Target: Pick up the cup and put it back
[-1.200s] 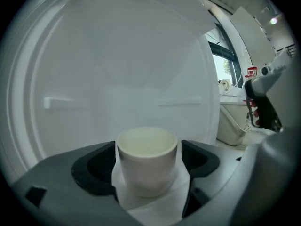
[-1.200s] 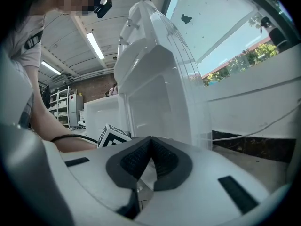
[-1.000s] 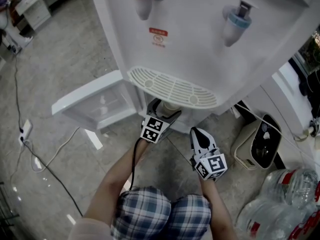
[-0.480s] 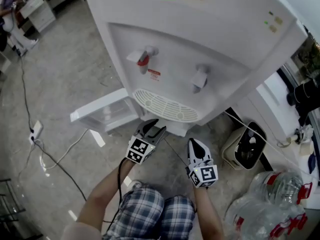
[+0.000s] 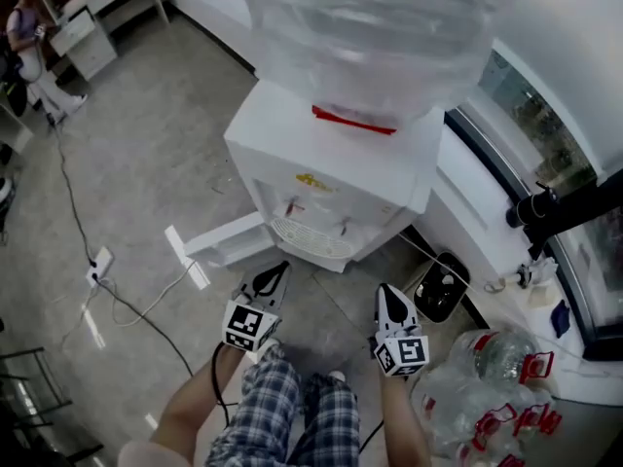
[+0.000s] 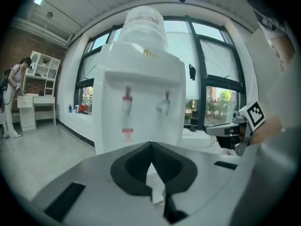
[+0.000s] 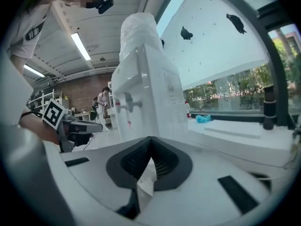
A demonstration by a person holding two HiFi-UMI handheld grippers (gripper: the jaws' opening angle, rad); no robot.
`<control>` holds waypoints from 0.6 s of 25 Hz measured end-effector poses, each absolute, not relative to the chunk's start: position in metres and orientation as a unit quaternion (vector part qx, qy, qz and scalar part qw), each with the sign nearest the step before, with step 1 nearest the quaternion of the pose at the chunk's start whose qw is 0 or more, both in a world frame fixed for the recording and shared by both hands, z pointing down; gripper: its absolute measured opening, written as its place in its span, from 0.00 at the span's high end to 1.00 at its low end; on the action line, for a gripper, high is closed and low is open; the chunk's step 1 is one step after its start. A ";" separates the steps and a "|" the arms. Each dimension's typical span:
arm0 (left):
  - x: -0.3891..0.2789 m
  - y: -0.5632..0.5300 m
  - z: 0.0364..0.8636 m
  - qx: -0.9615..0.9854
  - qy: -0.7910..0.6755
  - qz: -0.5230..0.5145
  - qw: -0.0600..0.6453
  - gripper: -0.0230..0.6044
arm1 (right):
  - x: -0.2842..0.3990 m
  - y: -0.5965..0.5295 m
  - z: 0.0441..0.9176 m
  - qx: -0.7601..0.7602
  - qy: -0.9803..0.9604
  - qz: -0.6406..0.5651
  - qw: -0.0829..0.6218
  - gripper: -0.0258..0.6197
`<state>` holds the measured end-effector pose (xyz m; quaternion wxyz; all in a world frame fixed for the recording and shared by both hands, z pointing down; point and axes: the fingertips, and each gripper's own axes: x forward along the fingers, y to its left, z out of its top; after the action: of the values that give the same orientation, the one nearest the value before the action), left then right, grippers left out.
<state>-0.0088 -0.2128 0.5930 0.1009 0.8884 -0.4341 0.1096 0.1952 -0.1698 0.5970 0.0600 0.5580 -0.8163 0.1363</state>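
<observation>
Both grippers have backed off from the foot of the machine since a second ago, and the view has risen. Then only the taps and drip tray filled the frame; now the whole water dispenser (image 5: pixel 331 163) shows.

Nearest, bottom centre: checked trousers (image 5: pixel 282 426), forearms either side.

Left gripper (image 5: pixel 274 270), just above the knees, left of centre: its fingers are pressed together tip to tip, with nothing caught between them in its own view. It was spread wide a second ago, down by a pale shape under the tray.

Right gripper (image 5: pixel 388 293), right of centre: fingers likewise together and empty.

Floor left of the legs: a dark cable (image 5: pixel 146 309) runs up to a power strip (image 5: pixel 99 266).

Cup: not seen in any view and not in either gripper. My guess is that it sits back in the low compartment behind the open door (image 5: pixel 222 245), under the drip tray (image 5: pixel 311 238), so the return looks done.

Handling, as a guess: a disposable-type cup, light and thin-walled, easily crushed and prone to tip. I would take it across the wall at mid-height with a gentle squeeze, not by the rim.

Lower right: a heap of clear bottles (image 5: pixel 487 397) with red handles.

Beyond, top centre: a big water jug (image 5: pixel 365 27) is seated on the dispenser. A window counter (image 5: pixel 506 193) runs along the right.

Far upper left: a person (image 5: pixel 29 37) stands by white shelving.
</observation>
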 end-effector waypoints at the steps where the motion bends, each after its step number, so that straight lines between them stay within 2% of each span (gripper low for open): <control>1: -0.009 -0.212 0.564 0.888 -0.435 0.106 0.102 0.92 | 0.198 -0.169 0.571 0.562 -0.814 0.136 0.059 0.93; 9: -0.014 -0.191 0.332 0.900 -0.423 0.082 0.064 0.92 | 0.204 -0.143 0.357 0.574 -0.810 0.113 0.047 0.93; 15: -0.013 -0.171 0.222 0.908 -0.414 0.061 0.020 0.92 | 0.218 -0.132 0.234 0.589 -0.806 0.060 0.012 0.93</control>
<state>-0.0132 -0.1711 0.2215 0.0204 0.9081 -0.4137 0.0614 0.2176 -0.1321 0.2344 0.0124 0.5887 -0.8060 0.0602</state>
